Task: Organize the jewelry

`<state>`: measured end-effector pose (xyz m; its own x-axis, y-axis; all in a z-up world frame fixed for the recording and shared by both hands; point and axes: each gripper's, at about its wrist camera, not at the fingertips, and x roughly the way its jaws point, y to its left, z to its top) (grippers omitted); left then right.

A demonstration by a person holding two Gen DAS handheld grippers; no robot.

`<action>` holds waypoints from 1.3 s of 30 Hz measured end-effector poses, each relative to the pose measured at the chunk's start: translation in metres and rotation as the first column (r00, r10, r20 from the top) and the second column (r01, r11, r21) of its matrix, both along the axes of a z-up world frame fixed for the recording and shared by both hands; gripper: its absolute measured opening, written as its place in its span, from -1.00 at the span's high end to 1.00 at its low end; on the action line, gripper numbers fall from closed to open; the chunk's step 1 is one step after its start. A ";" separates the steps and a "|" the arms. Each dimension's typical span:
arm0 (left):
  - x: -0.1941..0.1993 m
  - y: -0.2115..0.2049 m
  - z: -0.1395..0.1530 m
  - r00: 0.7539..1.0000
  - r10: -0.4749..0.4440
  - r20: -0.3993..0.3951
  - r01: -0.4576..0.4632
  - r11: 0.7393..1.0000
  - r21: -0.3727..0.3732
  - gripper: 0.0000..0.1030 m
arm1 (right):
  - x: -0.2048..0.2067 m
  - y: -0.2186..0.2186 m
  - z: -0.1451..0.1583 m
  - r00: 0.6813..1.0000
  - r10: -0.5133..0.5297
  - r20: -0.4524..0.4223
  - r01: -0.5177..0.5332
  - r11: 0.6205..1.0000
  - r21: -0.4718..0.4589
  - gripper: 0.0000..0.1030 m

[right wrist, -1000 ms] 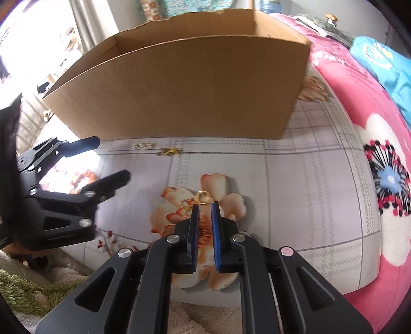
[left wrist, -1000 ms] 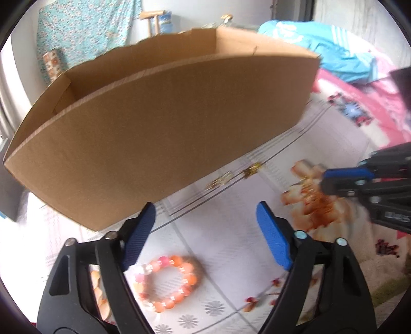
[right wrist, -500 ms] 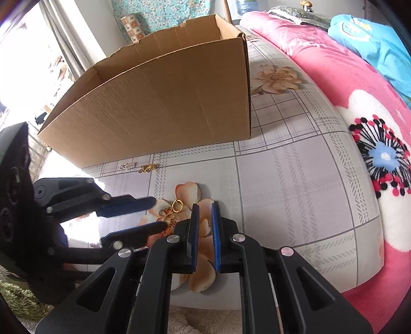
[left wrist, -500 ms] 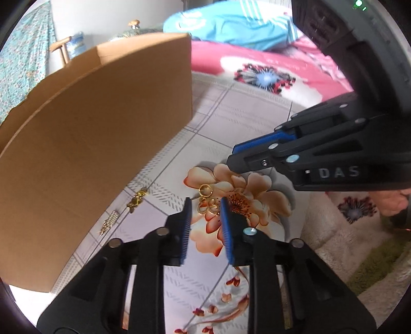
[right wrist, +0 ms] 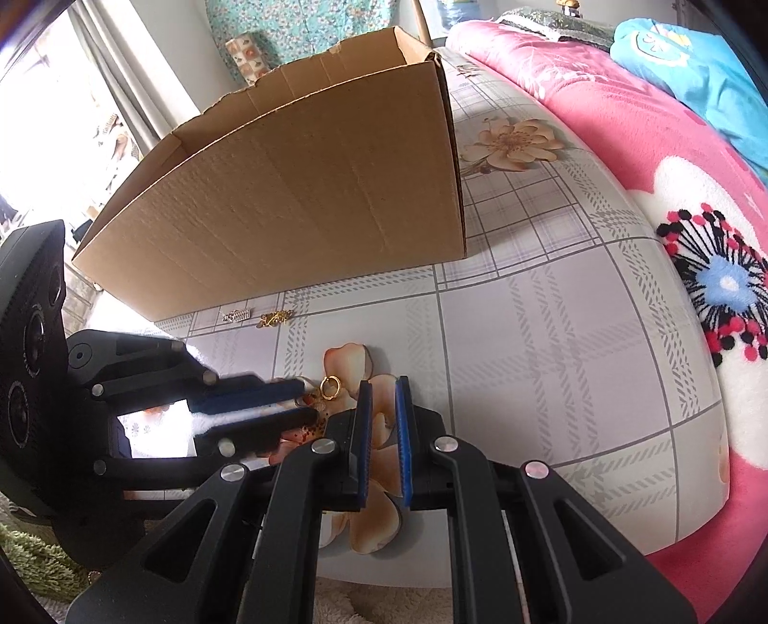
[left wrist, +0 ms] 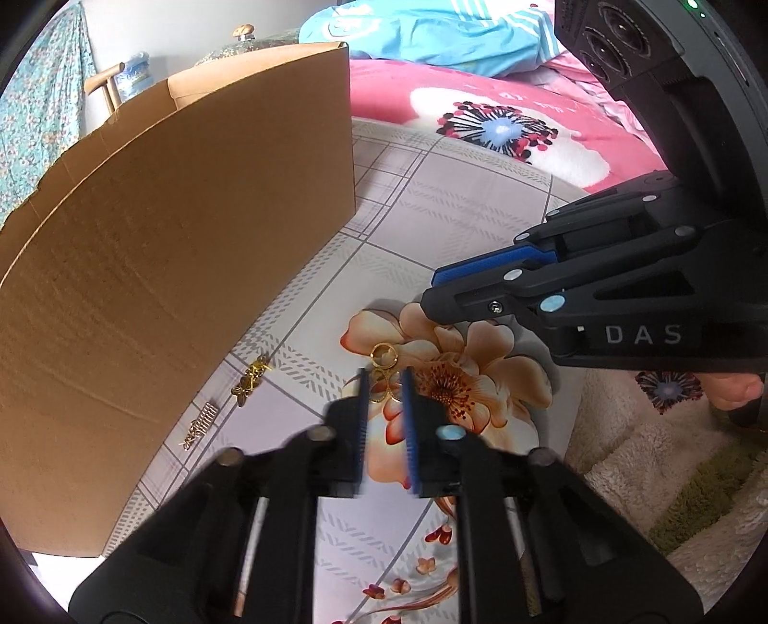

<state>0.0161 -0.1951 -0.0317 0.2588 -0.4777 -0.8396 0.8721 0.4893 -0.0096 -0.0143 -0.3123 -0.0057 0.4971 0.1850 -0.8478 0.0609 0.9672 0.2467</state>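
Observation:
Several gold rings (left wrist: 384,356) lie linked on the orange flower print of the tablecloth; one ring also shows in the right wrist view (right wrist: 330,387). My left gripper (left wrist: 385,384) has its jaws narrowly apart around the nearer rings, with nothing clamped. It also shows in the right wrist view (right wrist: 300,401). My right gripper (right wrist: 381,391) is nearly shut and empty, just right of the rings; in the left wrist view (left wrist: 429,295) it hovers above them. A gold brooch (left wrist: 249,379) and a small comb-like clip (left wrist: 199,425) lie by the cardboard box (left wrist: 168,249).
The open cardboard box (right wrist: 297,201) stands on the checked tablecloth (right wrist: 552,336) behind the jewelry. A pink floral blanket (right wrist: 648,144) and blue clothing (left wrist: 432,33) lie beyond the table. A fluffy rug (left wrist: 648,480) lies below its front edge.
My left gripper swung right from the bead bracelet to the gold rings and narrowed its jaws around them. My right gripper drew back a little from the rings.

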 end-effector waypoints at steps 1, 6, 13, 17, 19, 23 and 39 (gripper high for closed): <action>0.001 0.000 0.000 1.000 0.004 -0.003 -0.004 1.000 -0.001 0.94 | 0.000 0.000 0.000 1.000 0.000 0.001 0.000 1.000 0.000 0.80; 0.004 0.004 0.000 0.999 0.020 -0.027 -0.021 1.000 -0.005 1.00 | -0.002 -0.001 0.002 1.000 0.002 0.005 -0.002 1.000 -0.002 0.80; 0.002 0.008 0.008 0.999 0.013 -0.040 -0.015 0.999 -0.040 0.68 | -0.004 -0.001 0.004 1.000 0.003 0.003 -0.003 1.000 -0.002 0.80; 0.001 0.003 0.003 1.000 0.009 -0.029 -0.009 1.000 -0.001 0.68 | -0.003 0.000 0.005 1.000 0.001 0.007 -0.001 1.000 -0.002 0.80; 0.001 0.002 0.001 1.000 0.005 -0.022 -0.005 1.000 0.010 0.68 | -0.002 0.000 0.005 1.000 0.001 0.007 -0.001 1.000 -0.002 0.80; 0.000 0.001 0.002 1.000 -0.002 -0.022 0.002 1.000 0.021 0.68 | -0.002 -0.001 0.005 1.000 -0.003 0.007 0.003 1.000 -0.001 0.80; -0.006 -0.003 0.008 0.998 -0.019 -0.062 0.020 1.000 0.014 0.32 | -0.003 -0.002 0.003 1.000 -0.021 0.007 0.021 1.000 0.002 0.80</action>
